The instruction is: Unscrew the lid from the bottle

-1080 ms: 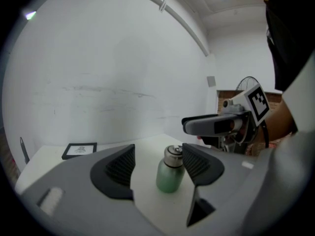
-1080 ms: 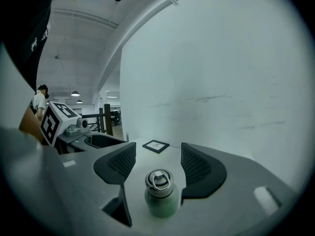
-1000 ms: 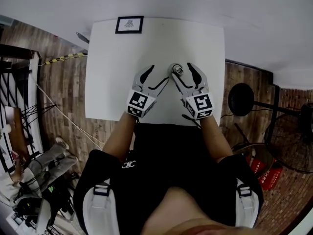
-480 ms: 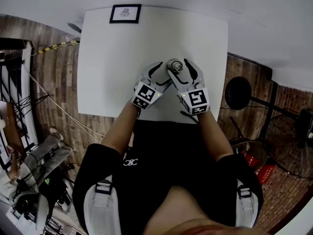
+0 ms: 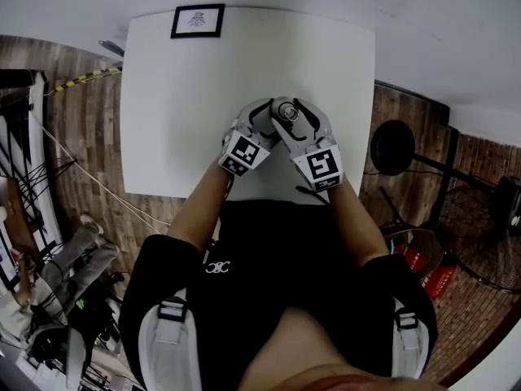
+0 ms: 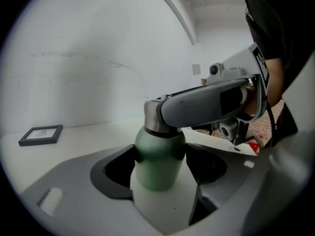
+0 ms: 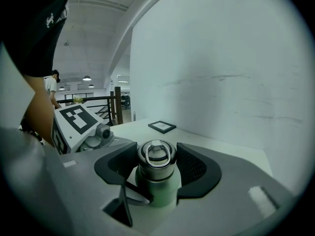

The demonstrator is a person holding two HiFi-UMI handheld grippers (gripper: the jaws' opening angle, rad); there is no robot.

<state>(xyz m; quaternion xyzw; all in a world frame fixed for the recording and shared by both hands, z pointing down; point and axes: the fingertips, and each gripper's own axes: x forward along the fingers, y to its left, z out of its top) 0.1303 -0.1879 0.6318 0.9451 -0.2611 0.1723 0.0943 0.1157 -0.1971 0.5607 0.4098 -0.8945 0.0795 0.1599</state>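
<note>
Bottle (image 6: 156,168) stands upright, near-middle of worktop (image 5: 187,96). Left gripper (image 6: 160,154) fingers are opening round the green body, not gripping yet. Right gripper (image 7: 158,165) fingers are closing abt the steel lid (image 7: 156,154), not pressing yet. Best bet: clamp body firm w/ left first, seat right square on lid, twist w/o tilting.

Overhead, plus two close bottle (image 6: 157,156) views

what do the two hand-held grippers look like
The left hand-held gripper and right hand-held gripper are pale grey shells with black curved pads and black-and-white marker cubes. Left jaws are opening around the green metal bottle, right closing around its steel ring-topped lid. Black clothing.
</note>
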